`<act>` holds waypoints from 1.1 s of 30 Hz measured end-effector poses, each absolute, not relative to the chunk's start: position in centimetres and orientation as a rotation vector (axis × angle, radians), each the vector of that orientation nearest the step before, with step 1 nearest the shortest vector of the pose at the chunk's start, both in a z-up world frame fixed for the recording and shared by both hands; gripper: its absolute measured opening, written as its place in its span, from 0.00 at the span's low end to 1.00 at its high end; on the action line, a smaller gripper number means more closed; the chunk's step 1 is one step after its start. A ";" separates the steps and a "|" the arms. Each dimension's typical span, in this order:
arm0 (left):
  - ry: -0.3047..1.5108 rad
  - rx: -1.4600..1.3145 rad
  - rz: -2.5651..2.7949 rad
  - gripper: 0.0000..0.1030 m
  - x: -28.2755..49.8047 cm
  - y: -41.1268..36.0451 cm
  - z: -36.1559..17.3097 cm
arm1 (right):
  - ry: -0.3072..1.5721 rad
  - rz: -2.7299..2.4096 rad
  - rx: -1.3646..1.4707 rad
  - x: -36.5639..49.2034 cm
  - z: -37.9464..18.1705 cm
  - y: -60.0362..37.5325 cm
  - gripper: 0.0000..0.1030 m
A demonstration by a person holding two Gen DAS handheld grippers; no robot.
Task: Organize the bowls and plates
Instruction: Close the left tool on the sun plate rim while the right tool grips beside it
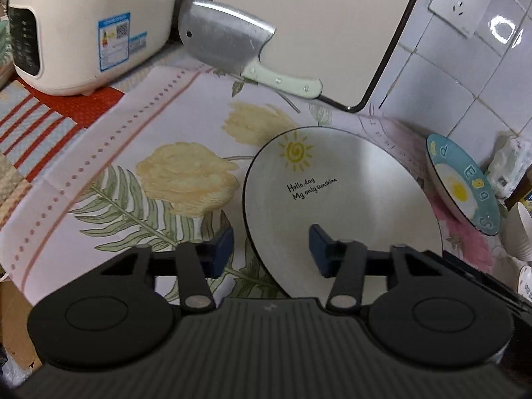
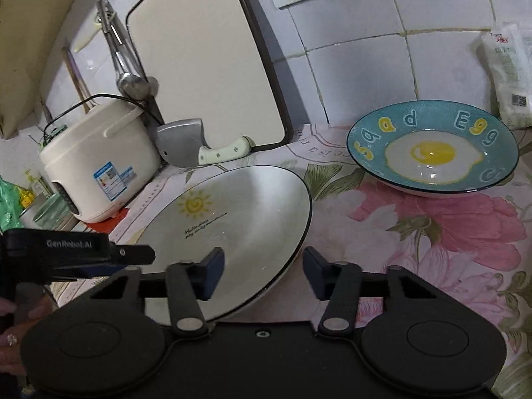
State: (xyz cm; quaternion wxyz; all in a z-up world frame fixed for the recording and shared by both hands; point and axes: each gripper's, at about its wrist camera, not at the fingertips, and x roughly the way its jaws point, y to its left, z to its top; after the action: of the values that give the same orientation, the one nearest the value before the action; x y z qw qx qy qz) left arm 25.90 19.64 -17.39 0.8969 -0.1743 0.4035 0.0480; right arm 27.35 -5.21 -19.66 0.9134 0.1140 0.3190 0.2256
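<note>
A white plate [image 1: 332, 199] with a yellow sun and black lettering lies on the flowered cloth. In the left wrist view my left gripper [image 1: 270, 249] is open and straddles the plate's left rim, one blue pad over the plate and the other outside it. Neither pad touches the rim. In the right wrist view the same plate [image 2: 239, 212] has its right rim between the blue pads of my right gripper [image 2: 262, 272], which is also open, with gaps on both sides. A blue bowl with a fried-egg picture [image 2: 432, 149] sits to the right near the tiled wall, also seen as the blue bowl [image 1: 462, 186].
A white rice cooker [image 2: 99, 173] stands at the left, a cleaver [image 2: 179, 146] leans against an upright cutting board [image 2: 199, 76] behind the plate. A white packet [image 2: 508, 73] rests against the wall at the right. A hand [image 2: 10, 332] holds the left gripper's body [image 2: 66, 256].
</note>
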 end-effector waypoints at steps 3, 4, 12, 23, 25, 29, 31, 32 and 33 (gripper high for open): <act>0.887 -0.389 0.106 0.22 26.5 19.9 -18.1 | 0.676 0.435 0.272 28.1 -19.8 -5.4 0.40; 0.905 -0.403 0.107 0.20 26.8 20.1 -18.4 | 0.688 0.420 0.276 28.3 -19.9 -5.5 0.30; 0.896 -0.449 0.102 0.17 26.7 20.4 -18.8 | 0.712 0.404 0.266 29.2 -20.3 -5.9 0.18; 0.884 -0.513 0.102 0.15 26.5 21.0 -18.6 | 0.779 0.408 0.313 31.2 -20.5 -5.4 0.19; 0.883 -0.485 0.077 0.15 26.3 20.3 -18.2 | 0.779 0.410 0.317 30.9 -19.9 -5.9 0.19; 0.867 -0.398 0.043 0.15 25.4 17.9 -17.1 | 0.759 0.377 0.310 29.5 -19.1 -7.1 0.19; 0.883 -0.407 0.021 0.15 25.1 17.1 -16.8 | 0.752 0.361 0.301 28.4 -18.5 -7.9 0.19; 0.889 -0.414 0.007 0.15 24.9 16.7 -16.7 | 0.747 0.357 0.293 27.8 -18.1 -8.3 0.19; 0.894 -0.418 -0.010 0.15 24.6 16.3 -16.5 | 0.746 0.352 0.282 27.2 -17.8 -8.7 0.19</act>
State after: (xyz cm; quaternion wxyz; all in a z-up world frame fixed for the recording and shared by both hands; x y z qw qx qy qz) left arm 24.62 16.33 -16.51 0.8807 -0.2005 0.4290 -0.0047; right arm 27.17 -8.70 -17.76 0.9065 0.1367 0.3611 0.1706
